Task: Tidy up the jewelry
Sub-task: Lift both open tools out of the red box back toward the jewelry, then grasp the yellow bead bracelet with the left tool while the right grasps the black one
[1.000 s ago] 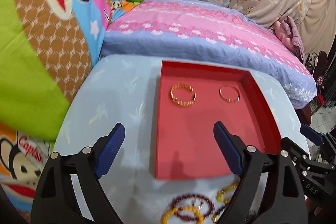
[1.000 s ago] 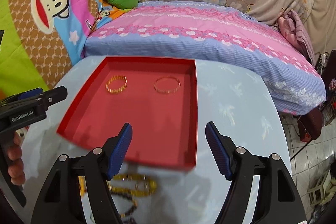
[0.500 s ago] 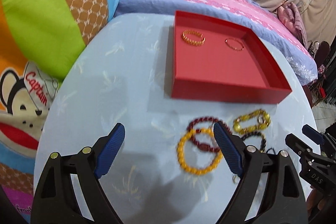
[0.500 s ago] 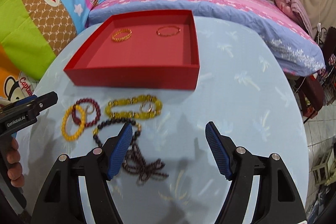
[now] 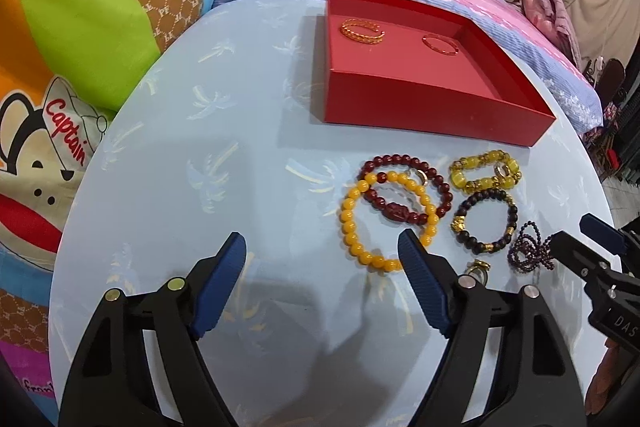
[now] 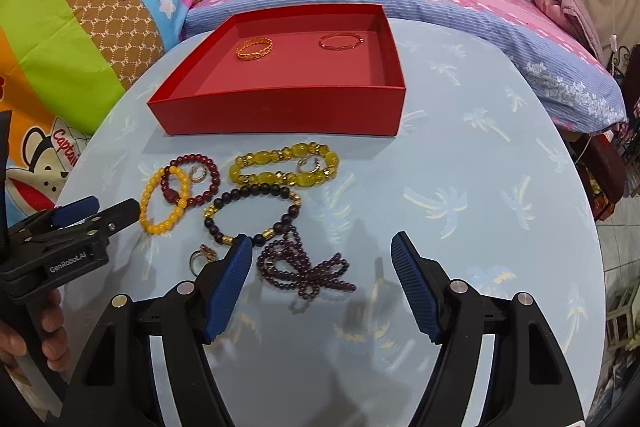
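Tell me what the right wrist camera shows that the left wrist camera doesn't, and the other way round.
Only the right wrist view: the person's hand gripping the left gripper's handle, and the whole purple bead strand spread out.

Only the left wrist view: the carved charm on the dark red bracelet, seen clearly.

Both: the red tray with two gold bangles inside, the orange bead bracelet, yellow stone bracelet, black bead bracelet, a small ring, and the open left gripper and right gripper.

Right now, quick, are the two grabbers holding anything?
Left gripper: open, empty, jaws just closed a little.
Right gripper: open, empty.
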The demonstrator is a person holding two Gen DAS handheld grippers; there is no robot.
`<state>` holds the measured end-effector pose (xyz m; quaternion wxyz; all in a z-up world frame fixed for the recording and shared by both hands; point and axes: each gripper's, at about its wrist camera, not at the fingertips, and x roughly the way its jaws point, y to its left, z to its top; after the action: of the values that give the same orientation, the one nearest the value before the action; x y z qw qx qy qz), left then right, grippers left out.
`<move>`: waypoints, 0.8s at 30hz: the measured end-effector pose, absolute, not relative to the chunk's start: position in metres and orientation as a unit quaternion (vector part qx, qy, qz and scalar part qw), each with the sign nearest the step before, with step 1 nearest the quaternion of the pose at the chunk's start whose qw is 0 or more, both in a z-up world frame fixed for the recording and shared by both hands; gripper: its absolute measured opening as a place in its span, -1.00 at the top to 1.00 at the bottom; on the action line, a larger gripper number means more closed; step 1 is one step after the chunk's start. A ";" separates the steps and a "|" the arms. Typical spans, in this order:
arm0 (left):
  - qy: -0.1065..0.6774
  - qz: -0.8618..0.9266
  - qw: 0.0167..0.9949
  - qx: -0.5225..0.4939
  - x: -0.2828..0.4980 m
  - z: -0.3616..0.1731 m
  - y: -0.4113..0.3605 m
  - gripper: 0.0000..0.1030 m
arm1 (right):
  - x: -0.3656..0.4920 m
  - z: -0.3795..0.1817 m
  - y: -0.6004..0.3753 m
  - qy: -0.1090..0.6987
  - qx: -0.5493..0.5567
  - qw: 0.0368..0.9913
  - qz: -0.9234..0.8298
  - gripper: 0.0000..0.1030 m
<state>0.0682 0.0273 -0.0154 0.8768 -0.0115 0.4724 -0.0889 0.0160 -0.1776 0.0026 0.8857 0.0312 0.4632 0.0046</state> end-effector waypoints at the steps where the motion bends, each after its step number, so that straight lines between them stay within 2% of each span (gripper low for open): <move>1: 0.470 -0.093 0.878 -0.009 0.067 -0.014 0.025 -0.44 | 0.015 0.002 -0.175 0.463 0.031 0.886 0.008 -0.35; 10: 0.477 -0.093 0.874 -0.010 0.069 -0.021 0.018 -0.44 | 0.020 -0.002 -0.173 0.469 0.029 0.883 0.011 -0.35; 15: 0.488 -0.094 0.868 -0.018 0.078 -0.027 0.022 -0.17 | 0.022 -0.005 -0.182 0.473 0.043 0.880 0.006 -0.35; 20: 0.485 -0.095 0.869 -0.009 0.081 -0.030 0.018 -0.16 | 0.025 -0.006 -0.184 0.474 0.049 0.879 0.006 -0.35; 22: 0.481 -0.095 0.871 -0.002 0.082 -0.031 0.014 -0.08 | 0.028 -0.005 -0.182 0.473 0.046 0.880 0.009 -0.35; 24: 0.479 -0.101 0.872 0.001 0.083 -0.030 0.012 0.11 | 0.032 -0.004 -0.180 0.472 0.046 0.881 0.013 -0.32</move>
<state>0.0825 0.0119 -0.0302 0.8721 0.0014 0.4790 -0.1005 0.0324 -0.1804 -0.0041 0.8805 0.0457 0.4716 0.0126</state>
